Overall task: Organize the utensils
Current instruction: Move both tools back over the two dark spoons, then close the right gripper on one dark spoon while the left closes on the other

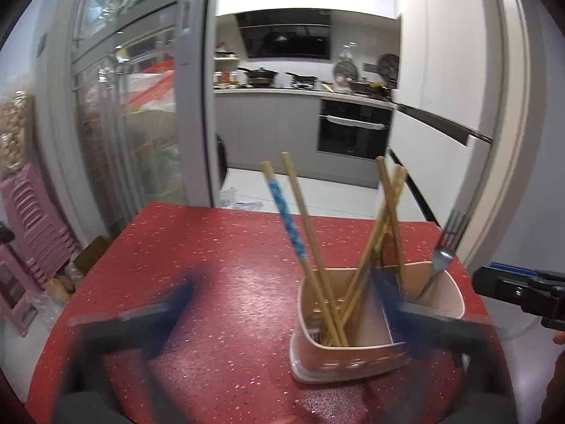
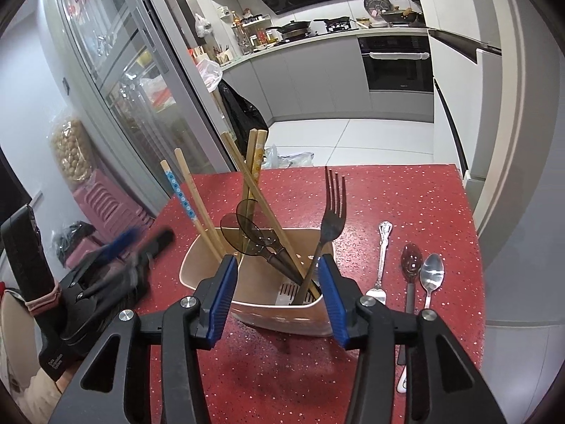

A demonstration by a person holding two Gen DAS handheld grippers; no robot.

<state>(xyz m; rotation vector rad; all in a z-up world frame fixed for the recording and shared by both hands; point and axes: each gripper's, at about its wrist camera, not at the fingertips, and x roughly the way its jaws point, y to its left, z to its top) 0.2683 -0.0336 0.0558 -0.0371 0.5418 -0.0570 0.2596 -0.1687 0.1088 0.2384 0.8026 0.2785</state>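
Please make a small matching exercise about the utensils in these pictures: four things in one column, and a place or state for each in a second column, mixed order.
Things:
1. fork
2. steel spoon
3. blue-patterned chopstick
4. right gripper

Places or states:
A. lying on the red table
B. open, empty
C. standing in the holder, left side
D. standing in the holder, right side

Pairs: 1-D, 2-A, 3-C, 4-B

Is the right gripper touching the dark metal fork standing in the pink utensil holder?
Apart. The right wrist view shows the right gripper open, with the fork standing in the holder, clear of both blue pads.
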